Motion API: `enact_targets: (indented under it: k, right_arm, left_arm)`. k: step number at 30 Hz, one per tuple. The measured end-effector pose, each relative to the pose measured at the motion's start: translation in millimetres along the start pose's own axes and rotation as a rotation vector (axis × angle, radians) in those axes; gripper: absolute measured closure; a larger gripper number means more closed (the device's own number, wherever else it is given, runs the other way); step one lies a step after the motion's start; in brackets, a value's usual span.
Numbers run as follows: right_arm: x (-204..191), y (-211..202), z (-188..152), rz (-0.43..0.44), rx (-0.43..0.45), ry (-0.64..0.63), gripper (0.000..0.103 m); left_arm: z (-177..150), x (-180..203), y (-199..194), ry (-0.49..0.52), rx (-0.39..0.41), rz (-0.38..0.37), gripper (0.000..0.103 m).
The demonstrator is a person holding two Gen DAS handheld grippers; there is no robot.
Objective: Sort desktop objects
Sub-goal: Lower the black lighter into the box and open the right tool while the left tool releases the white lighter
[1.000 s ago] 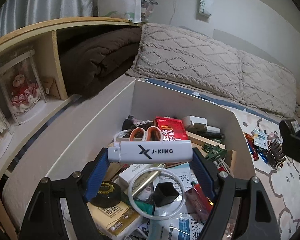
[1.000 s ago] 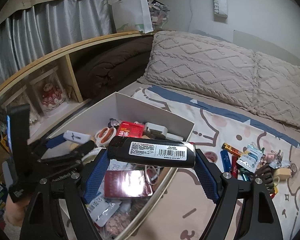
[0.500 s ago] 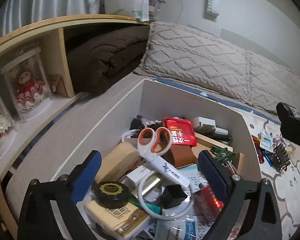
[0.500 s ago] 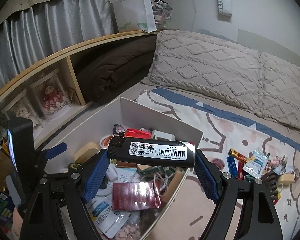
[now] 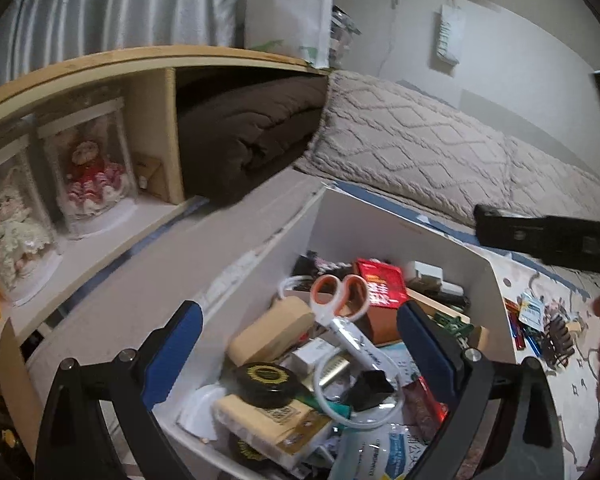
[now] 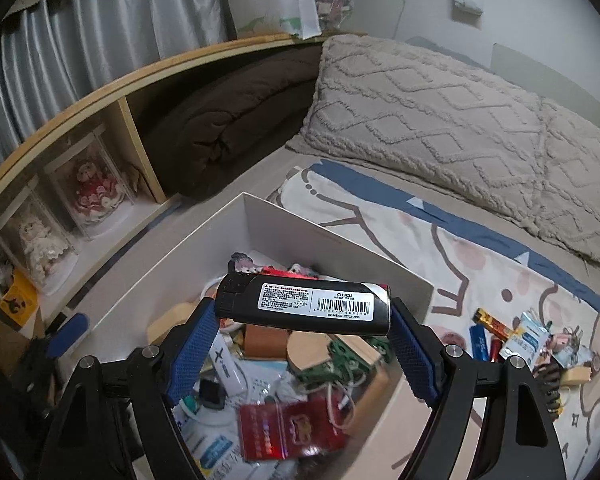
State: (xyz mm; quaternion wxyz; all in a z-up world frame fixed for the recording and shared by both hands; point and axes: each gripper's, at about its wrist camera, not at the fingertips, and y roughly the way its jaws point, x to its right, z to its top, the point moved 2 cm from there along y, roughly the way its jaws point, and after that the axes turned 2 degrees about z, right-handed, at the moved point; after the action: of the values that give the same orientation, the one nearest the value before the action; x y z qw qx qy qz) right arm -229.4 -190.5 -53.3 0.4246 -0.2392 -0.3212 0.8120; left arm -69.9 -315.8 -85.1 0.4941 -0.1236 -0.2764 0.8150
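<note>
A white box (image 5: 396,232) (image 6: 308,228) on the bed is packed with small items. My left gripper (image 5: 300,344) hangs open over it with nothing between its blue pads. Below it the white lighter (image 5: 356,340) lies in the box against orange-handled scissors (image 5: 340,292). My right gripper (image 6: 302,344) is shut on a black lighter (image 6: 304,306) with a barcode label, held crosswise above the box's right half. That black lighter (image 5: 548,236) also shows at the right edge of the left wrist view.
Loose small items (image 6: 516,340) lie on the patterned sheet right of the box. Beige pillows (image 6: 440,120) line the back. A wooden shelf (image 5: 152,88) on the left holds a brown blanket (image 5: 244,136) and boxed dolls (image 5: 88,176).
My left gripper let go of the white lighter, which dropped into the box, and its jaws spread wide. My right gripper carried the black lighter leftward over the box.
</note>
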Motion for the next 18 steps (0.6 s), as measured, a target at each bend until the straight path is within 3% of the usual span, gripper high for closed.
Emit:
enact_targets:
  k: [5, 18]
  right_arm:
    - [-13.6, 27.5, 11.2, 0.019, -0.054, -0.028, 0.02]
    - [-50.6, 104.6, 19.5, -0.032, -0.226, -0.157, 0.02]
  left_arm:
    - [2.0, -12.3, -10.8, -0.018, 0.025, 0.017, 0.005]
    - [-2.2, -54.7, -24.0, -0.125, 0.051, 0.041, 0.004]
